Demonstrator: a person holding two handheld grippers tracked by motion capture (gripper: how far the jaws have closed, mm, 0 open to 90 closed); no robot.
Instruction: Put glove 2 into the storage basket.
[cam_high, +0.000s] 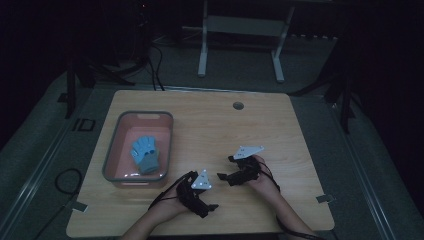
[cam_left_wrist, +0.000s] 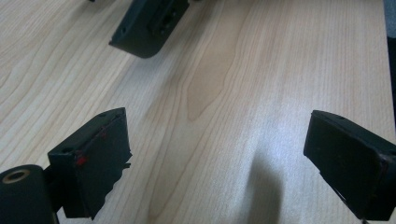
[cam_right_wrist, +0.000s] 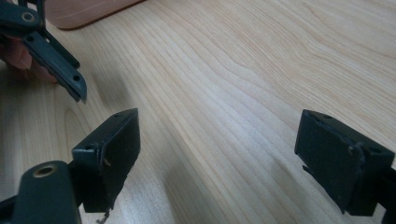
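Glove (cam_high: 146, 154), pale blue with a grey cuff, lies flat on the floor of a pink tray (cam_high: 112, 149) with a grey rim, its fingers pointing toward the far side of the table (cam_high: 260, 120). That tray sits on the left half of the light wooden tabletop, well apart from both grippers.

Both grippers hang over the near middle of the table in the high view, close to each other. The left gripper (cam_high: 214, 206) is held in the person's left hand (cam_high: 167, 206), with its grey three-cornered plate up and a black cable looping back past the wrist. Seen in the left gripper view, its own two black jaws stand wide apart over bare wood grain with nothing between them (a small red mark shows on the left-hand one), and a dark part of the other gripper shows at the top edge.

The right gripper (cam_high: 221, 176) is held in the right hand (cam_high: 263, 178) and points leftward toward its partner. In the right gripper view its jaws are likewise spread wide and empty above the wood; a corner of the pink tray shows at the top left, and part of the left gripper with a bit of the left hand shows beside it.
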